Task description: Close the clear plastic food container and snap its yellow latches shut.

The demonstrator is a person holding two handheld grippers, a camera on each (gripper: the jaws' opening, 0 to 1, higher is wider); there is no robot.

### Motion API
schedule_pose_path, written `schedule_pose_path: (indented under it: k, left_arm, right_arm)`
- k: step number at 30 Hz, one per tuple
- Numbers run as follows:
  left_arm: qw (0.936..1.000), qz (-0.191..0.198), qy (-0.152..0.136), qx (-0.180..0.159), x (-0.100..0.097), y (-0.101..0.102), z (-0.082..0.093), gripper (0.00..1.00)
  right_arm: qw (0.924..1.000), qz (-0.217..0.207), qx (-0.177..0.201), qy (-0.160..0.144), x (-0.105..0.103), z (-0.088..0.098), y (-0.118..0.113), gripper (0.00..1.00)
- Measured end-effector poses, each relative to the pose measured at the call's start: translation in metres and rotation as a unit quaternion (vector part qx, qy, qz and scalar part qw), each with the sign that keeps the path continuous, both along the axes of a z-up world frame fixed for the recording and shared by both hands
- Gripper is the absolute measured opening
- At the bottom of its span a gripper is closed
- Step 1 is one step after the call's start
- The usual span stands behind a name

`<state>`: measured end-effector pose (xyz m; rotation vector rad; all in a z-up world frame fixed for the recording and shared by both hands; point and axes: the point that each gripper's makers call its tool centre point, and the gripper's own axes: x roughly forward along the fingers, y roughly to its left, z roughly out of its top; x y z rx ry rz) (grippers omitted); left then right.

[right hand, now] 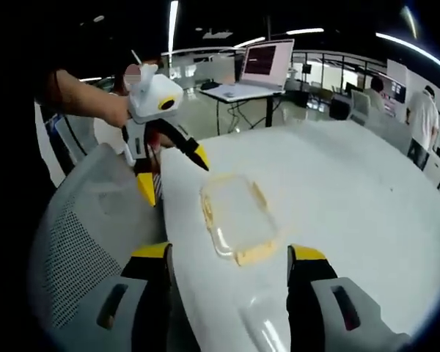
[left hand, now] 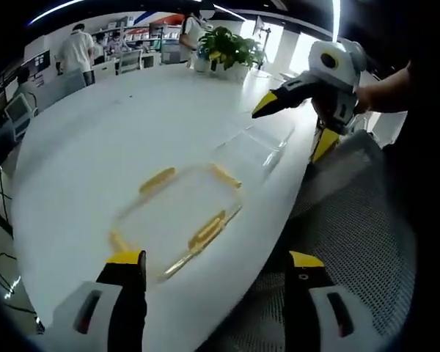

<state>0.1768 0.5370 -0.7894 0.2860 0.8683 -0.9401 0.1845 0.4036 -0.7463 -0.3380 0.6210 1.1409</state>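
Four yellow latches [left hand: 207,231] around clear container [left hand: 180,213], splayed outward.

No text, label or number can be read. The laptop screen [right hand: 266,60] on the desk beyond the white table [right hand: 367,191] glows, its contents too blurred to read.

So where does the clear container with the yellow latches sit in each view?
Left gripper view: the clear container lies lower centre on the white table, near its edge, just beyond the left tool.
Right gripper view: it lies centre, just beyond the right tool.
Shared landmark: the grey mesh chair at the table edge beside it.
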Motion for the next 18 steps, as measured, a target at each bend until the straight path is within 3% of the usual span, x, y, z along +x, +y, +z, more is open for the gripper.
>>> schedule_pose_path:
  k: [12,18]
  left_arm:
    - [0.9986,-0.037,0.000,0.039,0.016,0.017,-0.011,0.71]
    - [0.9976,-0.044,0.003,0.052,0.024,0.024,-0.015,0.69]
  right_arm:
    - [0.9991,0.012,-0.042,-0.003,0.012,-0.019,0.012,0.58]
    - [0.9990,0.004,-0.045,0.006,0.025,-0.024,0.016,0.63]
